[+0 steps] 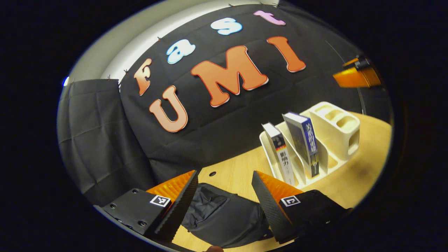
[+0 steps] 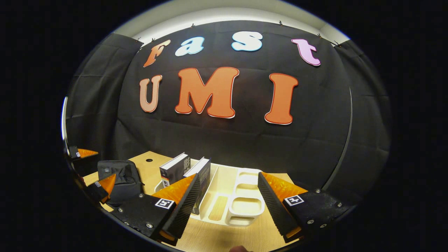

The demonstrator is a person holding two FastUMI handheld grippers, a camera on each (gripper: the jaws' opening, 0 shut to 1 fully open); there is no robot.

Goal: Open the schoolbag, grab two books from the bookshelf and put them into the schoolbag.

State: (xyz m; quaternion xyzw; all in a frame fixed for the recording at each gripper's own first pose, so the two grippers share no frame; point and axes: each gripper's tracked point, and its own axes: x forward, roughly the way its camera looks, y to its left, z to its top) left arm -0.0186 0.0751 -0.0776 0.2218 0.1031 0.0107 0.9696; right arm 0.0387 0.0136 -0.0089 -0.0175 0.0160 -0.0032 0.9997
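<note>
Left gripper view: both tools, left tool (image 1: 224, 199) and right tool (image 2: 227, 199), are wide apart, holding nothing. The bag (image 1: 224, 217) looks soft and floppy, so pinch its zip pull; the books (image 2: 185, 168) look stiff, so grip a spine.

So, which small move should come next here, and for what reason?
Probably lower the left gripper onto the schoolbag to start opening it. The bag lies on the table between its open fingers and looks closed. Both books stand in the white bookshelf, and the right gripper hovers open before it, holding nothing.
</note>
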